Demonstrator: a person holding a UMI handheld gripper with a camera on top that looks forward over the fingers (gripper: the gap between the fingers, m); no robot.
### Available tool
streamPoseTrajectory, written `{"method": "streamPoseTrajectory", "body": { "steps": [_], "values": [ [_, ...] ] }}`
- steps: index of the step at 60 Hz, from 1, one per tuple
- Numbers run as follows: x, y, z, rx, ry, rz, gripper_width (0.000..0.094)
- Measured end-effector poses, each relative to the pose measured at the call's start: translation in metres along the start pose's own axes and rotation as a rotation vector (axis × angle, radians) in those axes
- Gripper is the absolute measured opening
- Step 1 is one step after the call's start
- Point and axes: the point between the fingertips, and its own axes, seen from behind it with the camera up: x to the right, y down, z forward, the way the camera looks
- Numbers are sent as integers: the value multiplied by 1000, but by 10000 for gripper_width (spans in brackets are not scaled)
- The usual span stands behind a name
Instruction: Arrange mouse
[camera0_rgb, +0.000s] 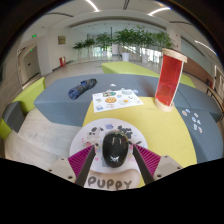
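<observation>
A black mouse (116, 150) with a small light mark on its back sits between my two fingers. My gripper (116, 146) is shut on the mouse, with a finger pressed against each of its sides. The magenta pads (80, 160) show on either side. Under the mouse lies a white mouse pad (108, 184) printed with the word PUPPY and small dog pictures, on a yellow table (165, 125). I cannot tell whether the mouse rests on the pad or hangs just above it.
A white printed sheet (117, 98) lies further back on the table. A tall red and white board (170, 80) stands at the right. A dark blue object (82, 89) lies at the far left. Green plants (130, 40) line the back.
</observation>
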Motion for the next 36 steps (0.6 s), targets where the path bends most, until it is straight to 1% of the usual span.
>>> {"method": "streamPoseTrajectory", "body": {
  "steps": [6, 16, 29, 36],
  "values": [
    [-1, 2, -46, 21, 0, -25, 829],
    [-3, 9, -119, 90, -9, -70, 836],
    [5, 24, -163, 135, -29, -79, 837],
    [28, 27, -162, 141, 0, -25, 842]
  ]
}}
